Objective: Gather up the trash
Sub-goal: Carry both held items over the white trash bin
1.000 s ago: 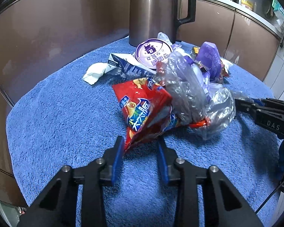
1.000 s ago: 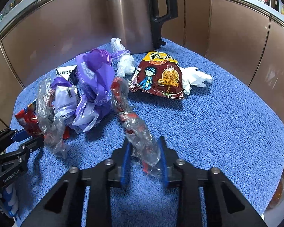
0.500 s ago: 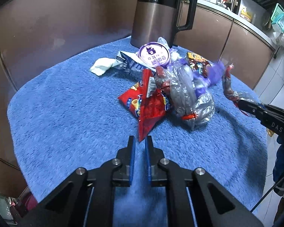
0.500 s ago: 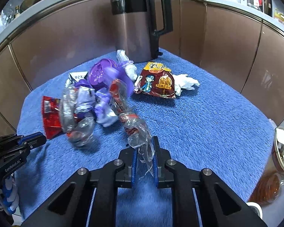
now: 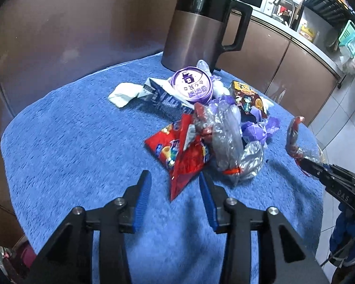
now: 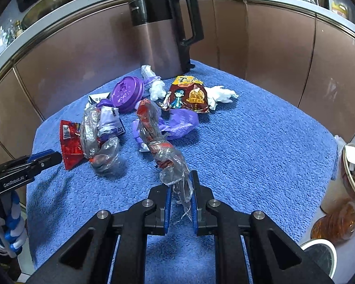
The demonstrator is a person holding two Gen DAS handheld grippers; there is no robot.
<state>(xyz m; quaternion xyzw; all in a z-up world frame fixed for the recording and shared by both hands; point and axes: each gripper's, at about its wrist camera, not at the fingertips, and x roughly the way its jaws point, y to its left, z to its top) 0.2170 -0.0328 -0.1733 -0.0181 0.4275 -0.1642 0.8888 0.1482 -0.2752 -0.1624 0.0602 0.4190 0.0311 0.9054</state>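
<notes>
The red snack bag (image 5: 182,156), pinched a moment ago, is being released by the opening left gripper (image 5: 175,184). A clear wrapper (image 6: 170,163) is being gripped by the right gripper (image 6: 181,189).

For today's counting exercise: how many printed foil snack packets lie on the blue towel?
2: a red packet at the pile's left edge, and a brown cartoon packet near the kettle. More may hide inside the clear bags.

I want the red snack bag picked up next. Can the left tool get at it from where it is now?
Probably yes. The red snack bag has its pointed corner between the fingers of the left tool, whose jaws are opening without pressing on it. A crumpled clear wrapper lies over its far side and may drag along.
</notes>
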